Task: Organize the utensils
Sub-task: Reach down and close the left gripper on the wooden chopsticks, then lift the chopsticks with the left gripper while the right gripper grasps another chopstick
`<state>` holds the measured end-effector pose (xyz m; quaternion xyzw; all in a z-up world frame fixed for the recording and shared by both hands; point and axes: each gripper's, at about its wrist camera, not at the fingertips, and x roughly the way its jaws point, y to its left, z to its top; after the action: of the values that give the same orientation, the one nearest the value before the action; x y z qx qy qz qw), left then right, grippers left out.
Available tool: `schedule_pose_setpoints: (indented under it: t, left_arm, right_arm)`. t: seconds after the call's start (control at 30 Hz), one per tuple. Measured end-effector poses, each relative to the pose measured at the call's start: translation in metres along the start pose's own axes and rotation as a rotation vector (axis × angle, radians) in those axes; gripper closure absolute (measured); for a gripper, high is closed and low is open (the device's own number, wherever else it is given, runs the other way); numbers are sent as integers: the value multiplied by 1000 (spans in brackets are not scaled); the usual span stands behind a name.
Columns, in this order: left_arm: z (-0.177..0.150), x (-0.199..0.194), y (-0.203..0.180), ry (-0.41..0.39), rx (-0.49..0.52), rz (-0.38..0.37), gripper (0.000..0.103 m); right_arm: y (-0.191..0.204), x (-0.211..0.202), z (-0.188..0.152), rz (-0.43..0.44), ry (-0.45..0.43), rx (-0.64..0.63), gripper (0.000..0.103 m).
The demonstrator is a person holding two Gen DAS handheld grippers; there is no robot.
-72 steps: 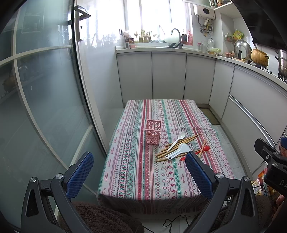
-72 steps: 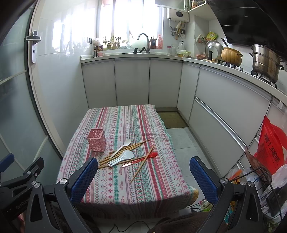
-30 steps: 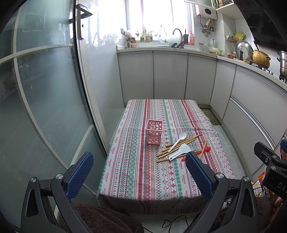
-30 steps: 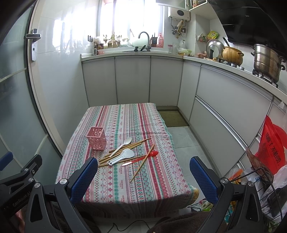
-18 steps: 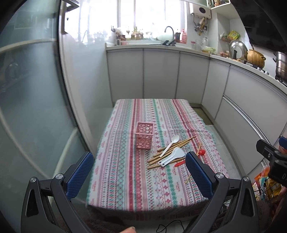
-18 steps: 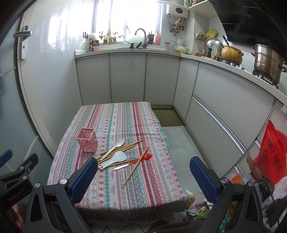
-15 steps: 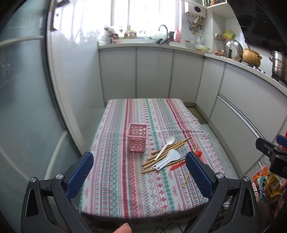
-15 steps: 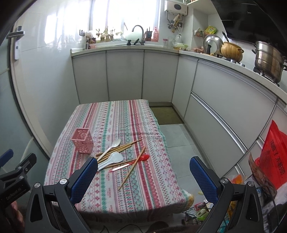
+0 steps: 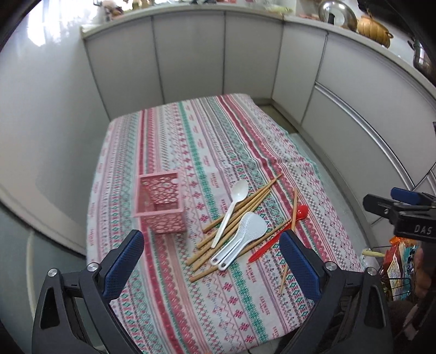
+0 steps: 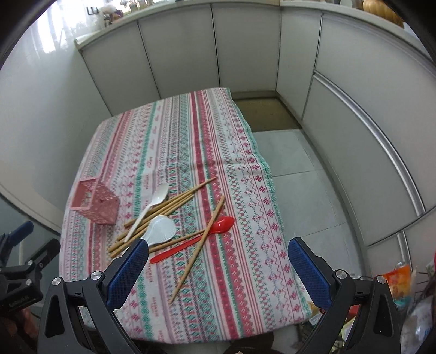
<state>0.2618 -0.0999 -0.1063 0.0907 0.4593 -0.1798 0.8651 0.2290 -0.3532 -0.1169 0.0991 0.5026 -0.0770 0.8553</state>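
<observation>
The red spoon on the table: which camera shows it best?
The right wrist view: the whole red spoon shows there, bowl to handle tip, with one chopstick crossing it. In the left wrist view the red spoon is partly hidden behind a blue pad of the left gripper.

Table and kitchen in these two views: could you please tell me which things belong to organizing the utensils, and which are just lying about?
For the job:
pink basket
white spoon
white rice paddles
red spoon
wooden chopsticks
left gripper, open
right gripper, open

Just lying about:
striped tablecloth
orange pot on the counter
metal lid
white cabinets
</observation>
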Motion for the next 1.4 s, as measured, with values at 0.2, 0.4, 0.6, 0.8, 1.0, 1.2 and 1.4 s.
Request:
schedule_pose_setpoints:
  t: [0.2, 0.4, 0.6, 0.8, 1.0, 1.2, 1.4]
  left_arm:
    - [31, 75, -28, 123, 32, -78, 24]
    - [58, 152, -68, 243, 101, -145, 60]
    - [84, 214, -108, 298, 163, -190, 84]
    - [96, 259, -143, 329, 241, -170, 88]
    - [105, 282, -167, 340, 324, -113, 89]
    - [113, 288, -172, 369, 327, -102, 89]
    - [115, 289, -167, 367, 326, -100, 89]
  right_arm:
    - [-31, 68, 15, 51, 137, 84, 14]
    - [-74, 117, 26, 173, 236, 264, 25]
    - [-99, 130, 30, 164, 257, 326, 25]
    - [-120, 133, 33, 164, 251, 376, 25]
    - [-128, 135, 32, 188, 265, 385, 25]
    - [-131, 134, 30, 188, 265, 380, 25]
    - [-131, 131, 28, 196, 265, 378, 25]
